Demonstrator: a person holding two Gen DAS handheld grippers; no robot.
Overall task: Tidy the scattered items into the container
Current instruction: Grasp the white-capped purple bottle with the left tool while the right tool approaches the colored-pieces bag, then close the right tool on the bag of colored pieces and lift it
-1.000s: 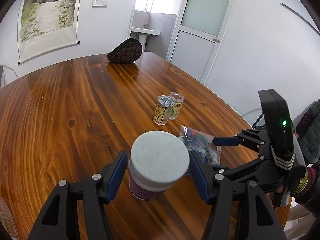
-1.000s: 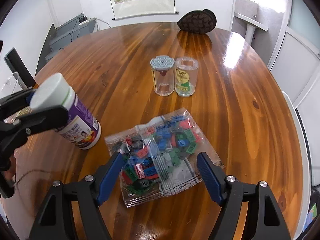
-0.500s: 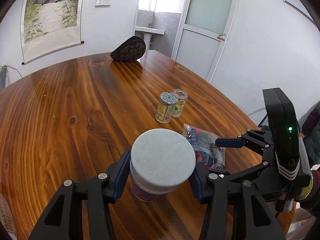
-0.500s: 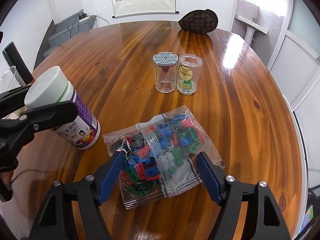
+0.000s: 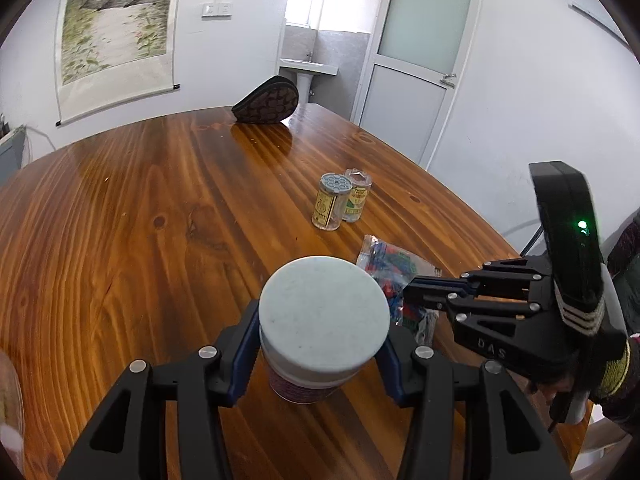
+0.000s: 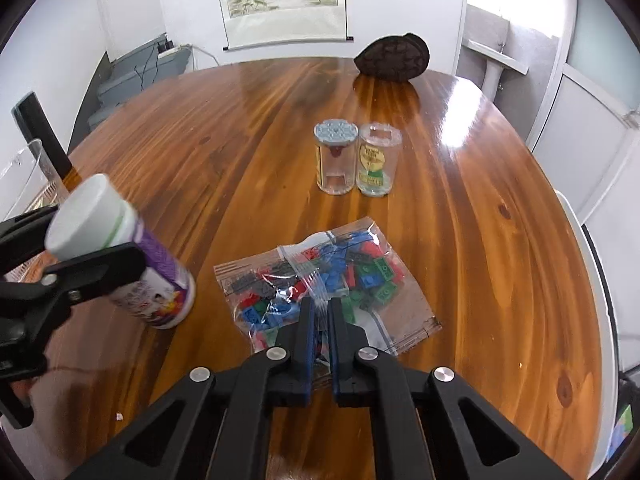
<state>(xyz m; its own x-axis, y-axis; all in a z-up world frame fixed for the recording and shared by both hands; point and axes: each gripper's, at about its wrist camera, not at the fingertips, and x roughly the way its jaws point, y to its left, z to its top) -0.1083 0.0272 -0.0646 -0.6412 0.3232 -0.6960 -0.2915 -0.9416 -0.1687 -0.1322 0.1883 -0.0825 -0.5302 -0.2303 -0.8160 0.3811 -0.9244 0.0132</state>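
Left wrist view: left gripper [image 5: 320,346] clamped on white-capped bottle [image 5: 323,320], blue pads pressed to both sides just below the cap; purple label visible under the cap. From the right wrist view the same bottle [image 6: 124,256] is tilted, its base at or just above the wooden table [image 6: 240,128]; contact cannot be confirmed. Right gripper [image 6: 319,316] has its jaws drawn nearly together, pinching the near edge of the clear zip bag of coloured bricks [image 6: 332,276], which lies flat on the table just right of the bottle. Two small clear jars [image 6: 356,158] stand upright side by side, touching, beyond the bag; left one has a grey perforated lid. Dark patterned pouch [image 6: 394,58] sits at the far table edge. Clear plastic container [image 6: 28,176] partly visible at left edge, behind the left gripper.
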